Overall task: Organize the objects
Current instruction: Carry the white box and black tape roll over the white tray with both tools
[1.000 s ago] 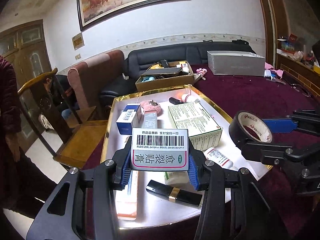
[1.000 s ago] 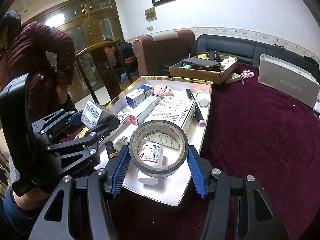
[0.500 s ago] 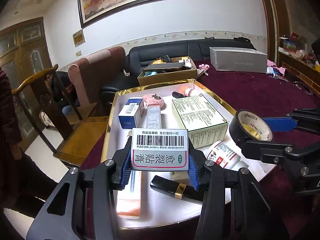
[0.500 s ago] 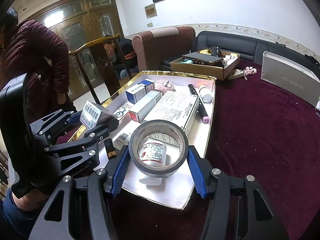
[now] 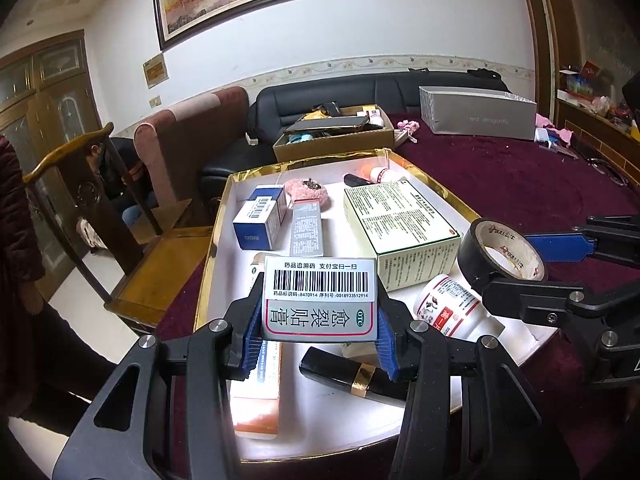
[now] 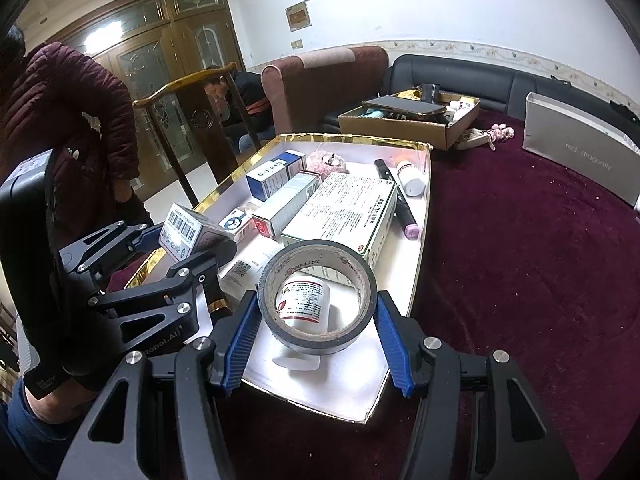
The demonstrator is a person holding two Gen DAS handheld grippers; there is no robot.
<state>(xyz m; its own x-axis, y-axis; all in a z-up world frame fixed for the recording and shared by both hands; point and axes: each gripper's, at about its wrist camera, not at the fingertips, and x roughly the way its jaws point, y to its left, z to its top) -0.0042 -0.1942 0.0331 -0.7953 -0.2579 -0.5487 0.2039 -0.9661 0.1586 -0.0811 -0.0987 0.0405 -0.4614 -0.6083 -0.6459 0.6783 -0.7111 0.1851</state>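
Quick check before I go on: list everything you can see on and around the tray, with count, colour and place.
tray: 1, gold-rimmed white, on maroon table
green box: 1, tray centre
blue box: 1, tray far left
grey box: 1, beside blue box
bottle: 1, white, lying near tape
lipstick: 1, black-gold, tray front
marker: 1, black, tray right edge
barcode box: 1, white, in left gripper
tape: 1, black, in right gripper

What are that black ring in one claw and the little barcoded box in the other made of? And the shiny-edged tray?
The tape roll looks like glossy black plastic tape wound on a printed cardboard core; its inner wall is pale and scuffed. The small box seems thin printed cardboard, with crisp folded edges and a slight sheen. The tray is probably card lined white, its rim wrapped in crinkled gold foil.
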